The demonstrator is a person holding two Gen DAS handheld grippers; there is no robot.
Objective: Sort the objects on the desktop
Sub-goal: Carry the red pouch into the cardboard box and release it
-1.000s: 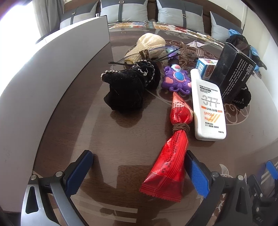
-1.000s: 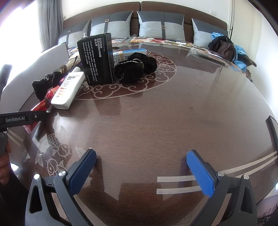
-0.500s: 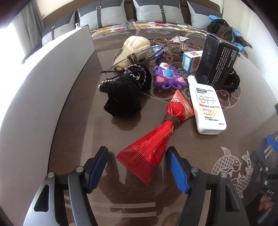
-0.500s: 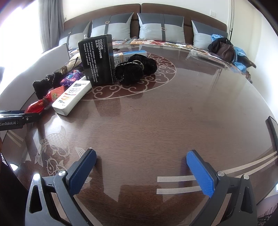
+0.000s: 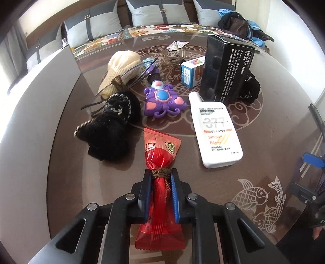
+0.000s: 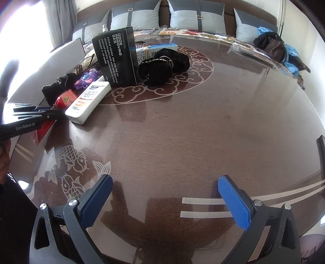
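Round dark wood table (image 6: 203, 126) under glass, pale scroll ring and koi fish inlay (image 5: 262, 201). Sofa behind with grey cushions (image 6: 195, 15). Dark bag (image 6: 272, 45) on blue cloth at the table's far right edge.

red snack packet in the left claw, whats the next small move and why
Probably lift it straight up. The left claw has just closed on the red snack packet at its tied waist, and the sunscreen bottle and black pouch lie close on either side.
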